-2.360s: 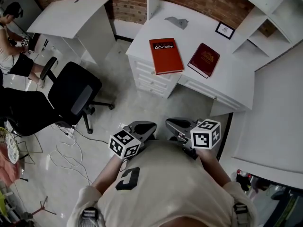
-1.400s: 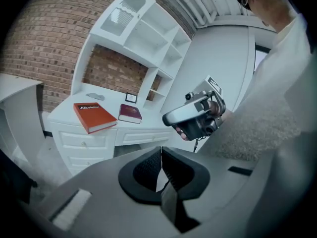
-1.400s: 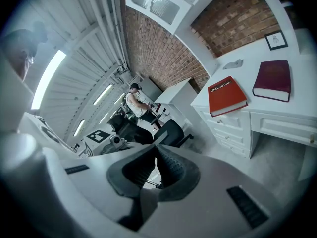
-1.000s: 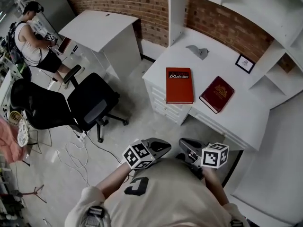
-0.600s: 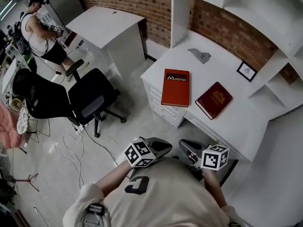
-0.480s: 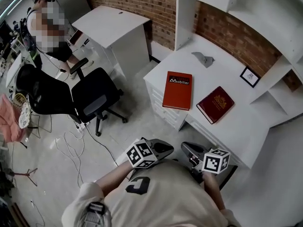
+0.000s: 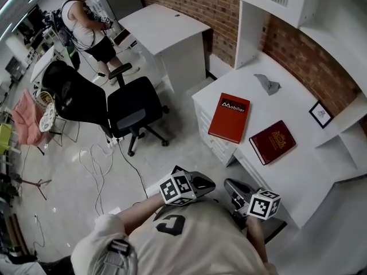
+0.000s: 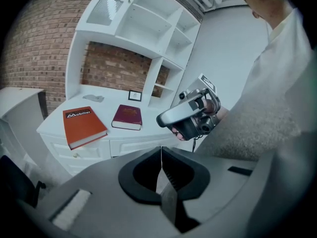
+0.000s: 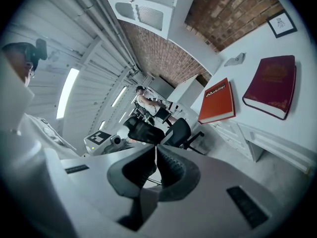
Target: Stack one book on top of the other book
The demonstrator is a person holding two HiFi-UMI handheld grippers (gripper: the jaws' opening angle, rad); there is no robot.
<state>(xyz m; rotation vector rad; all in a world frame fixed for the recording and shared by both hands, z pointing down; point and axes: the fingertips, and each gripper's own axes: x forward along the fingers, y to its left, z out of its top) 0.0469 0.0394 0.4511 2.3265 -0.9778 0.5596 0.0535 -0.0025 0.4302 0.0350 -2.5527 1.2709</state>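
An orange book point(image 7: 230, 117) and a maroon book point(image 7: 273, 141) lie flat, side by side and apart, on a white desk point(image 7: 298, 176). Both grippers are held close to the person's chest, well short of the desk. The left gripper point(image 7: 211, 183) is shut with nothing in it. The right gripper point(image 7: 228, 184) beside it is also shut and empty. In the left gripper view the shut jaws point(image 8: 161, 150) point toward the orange book point(image 8: 83, 126) and maroon book point(image 8: 127, 117). The right gripper view shows its closed jaws point(image 9: 155, 148), with the orange book point(image 9: 217, 102) and maroon book point(image 9: 272, 86) at upper right.
A black office chair point(image 7: 135, 107) stands on the floor left of the desk, with cables point(image 7: 94, 159) nearby. A second white desk point(image 7: 166, 30) and a standing person point(image 7: 89, 22) are further back. A grey crumpled item point(image 7: 267, 83) and a small framed picture point(image 7: 320, 114) sit behind the books.
The head view has swung, so the desk and books now sit further right in the picture. Both grippers stay shut near the chest. The books have not moved on the desk.
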